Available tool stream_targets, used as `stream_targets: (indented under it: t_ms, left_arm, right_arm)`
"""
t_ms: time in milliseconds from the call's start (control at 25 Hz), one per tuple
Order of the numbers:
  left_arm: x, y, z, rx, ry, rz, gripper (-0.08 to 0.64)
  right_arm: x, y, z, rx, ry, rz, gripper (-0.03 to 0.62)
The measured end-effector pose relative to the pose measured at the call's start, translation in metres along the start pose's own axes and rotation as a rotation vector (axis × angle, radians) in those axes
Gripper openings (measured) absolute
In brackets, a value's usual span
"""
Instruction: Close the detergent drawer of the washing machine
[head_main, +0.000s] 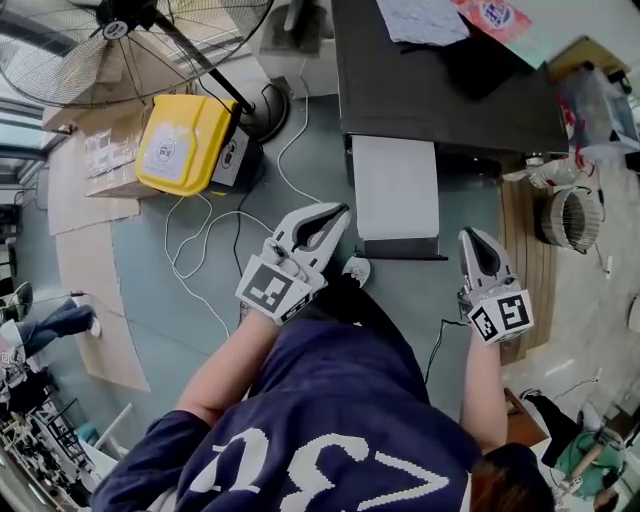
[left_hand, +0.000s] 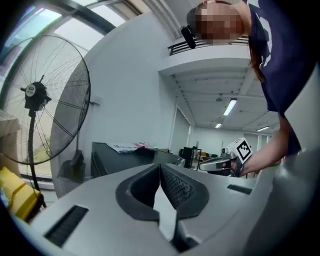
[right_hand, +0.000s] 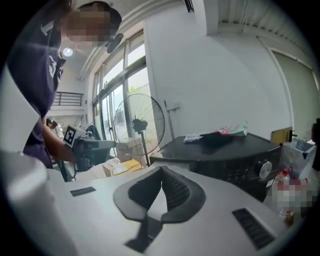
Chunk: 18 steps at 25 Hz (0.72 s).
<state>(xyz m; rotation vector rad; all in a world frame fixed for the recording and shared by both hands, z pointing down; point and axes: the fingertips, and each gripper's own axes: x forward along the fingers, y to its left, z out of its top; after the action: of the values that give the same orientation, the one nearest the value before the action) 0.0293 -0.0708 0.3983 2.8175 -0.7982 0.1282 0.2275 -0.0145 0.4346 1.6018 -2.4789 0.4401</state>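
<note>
A big fan (head_main: 120, 30) stands near a yellow box (head_main: 185, 145) and cardboard (head_main: 85, 215); white cables (head_main: 207, 228) loop across the floor (head_main: 160, 300).

A grey-blue floor (head_main: 150, 300) spreads out left of the left fingers (head_main: 300, 222), with flat cardboard sheets (head_main: 85, 240) lying on it and white cables (head_main: 200, 235) looping across. Up and left of those fingers stands a large pedestal fan (head_main: 110, 40), with a yellow container (head_main: 185, 140) near its base. Right of the right fingers (head_main: 500, 262) lies a strip of wooden boards (head_main: 520, 250). In the left gripper view a plain white wall (left_hand: 125, 75) rises beyond the fingers, and ceiling strip lights (left_hand: 230, 106) glow further back. In the right gripper view, tall windows (right_hand: 112, 95) left of the fingers let in daylight.
</note>
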Motion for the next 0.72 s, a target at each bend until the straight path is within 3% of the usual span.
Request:
stream_targets:
  t_ms: [240, 320, 440, 520, 720]
  left_arm:
    - [-0.006, -0.026, -0.052, -0.015, 0.100, -0.154, 0.020]
    - [-0.009, -0.037, -0.069, 0.017, 0.156, -0.203, 0.020]
    - [-0.014, -0.051, -0.090, 0.049, 0.219, -0.267, 0.024]
    - [-0.016, -0.056, -0.103, 0.030, 0.246, -0.293, 0.077]
    - [-0.017, -0.059, -0.134, -0.007, 0.304, -0.313, 0.112]
  right_arm:
    - [-0.006, 0.010, -0.053, 0.065, 0.117, 0.095, 0.018]
    - [-0.009, 0.012, -0.068, 0.023, 0.161, 0.106, 0.127]
    - [-0.012, 0.021, -0.086, -0.083, 0.226, 0.154, 0.135]
    - [-0.011, 0.028, -0.098, -0.094, 0.268, 0.199, 0.185]
    - [-0.011, 0.025, -0.118, -0.090, 0.319, 0.201, 0.195]
